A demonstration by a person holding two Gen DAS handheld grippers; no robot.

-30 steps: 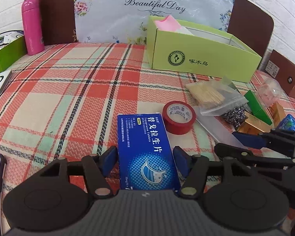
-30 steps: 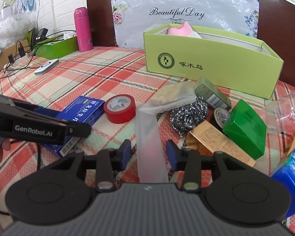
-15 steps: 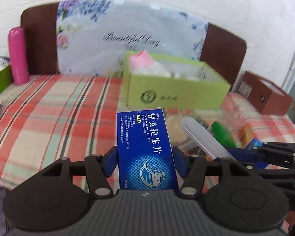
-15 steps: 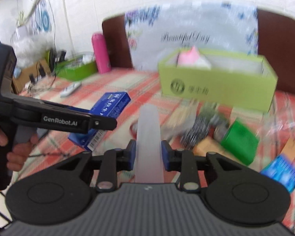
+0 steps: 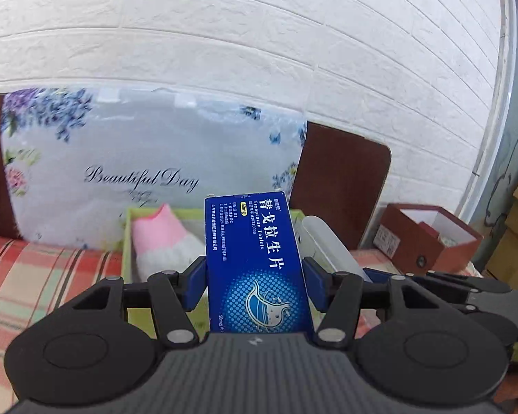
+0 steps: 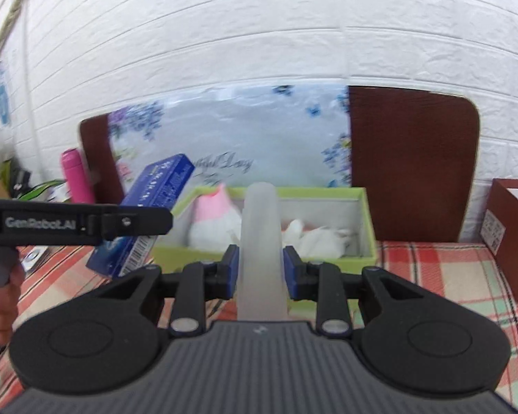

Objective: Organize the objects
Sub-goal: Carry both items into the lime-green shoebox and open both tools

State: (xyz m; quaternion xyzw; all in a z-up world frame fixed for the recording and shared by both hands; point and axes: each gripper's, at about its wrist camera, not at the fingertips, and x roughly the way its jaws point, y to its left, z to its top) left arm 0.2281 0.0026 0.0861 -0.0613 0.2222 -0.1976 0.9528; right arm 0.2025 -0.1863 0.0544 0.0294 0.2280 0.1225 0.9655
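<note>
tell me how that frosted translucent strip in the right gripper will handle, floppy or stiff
The translucent strip likely has some stiffness: it stands straight up out of the right gripper without drooping. It looks thin and light, so it may still flex if it bumps the green box. Its smooth, frosted surface could slide between the pads if the squeeze is weak.

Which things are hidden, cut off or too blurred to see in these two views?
- Left wrist view: the blue medicine box, held by the left hand-held gripper, hides the middle of the green box.
- Right wrist view: the translucent tube in the right hand-held gripper covers part of the green box; the white items inside are blurred.
</note>
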